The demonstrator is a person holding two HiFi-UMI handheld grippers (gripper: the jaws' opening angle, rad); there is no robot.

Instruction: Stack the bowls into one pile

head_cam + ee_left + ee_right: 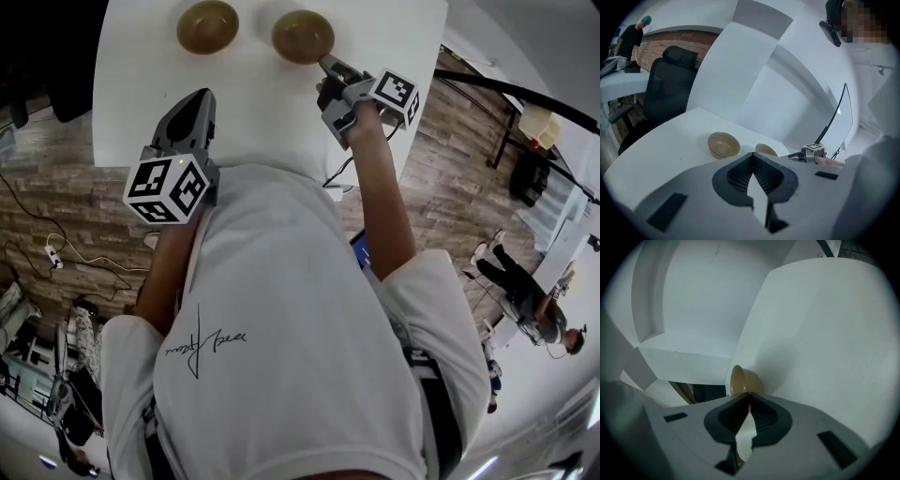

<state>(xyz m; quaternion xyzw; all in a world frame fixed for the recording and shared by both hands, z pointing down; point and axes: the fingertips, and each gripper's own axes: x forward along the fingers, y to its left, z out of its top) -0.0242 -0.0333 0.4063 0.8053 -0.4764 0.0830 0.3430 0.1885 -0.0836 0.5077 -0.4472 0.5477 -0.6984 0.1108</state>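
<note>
The right tool (328, 66), jaws closed, was right by a brown bowl (302, 36) that looked light, hard and slippery, best pinched at its thin rim; the left tool (200, 97) was closed too.

No legible wording anywhere
The shirt (281, 375) carries a dark handwritten-style scrawl (202, 345) across its back, too loose to read; one cube (167, 187) and the other cube (396, 94) bear only black-and-white square markers, no letters or numbers
</note>
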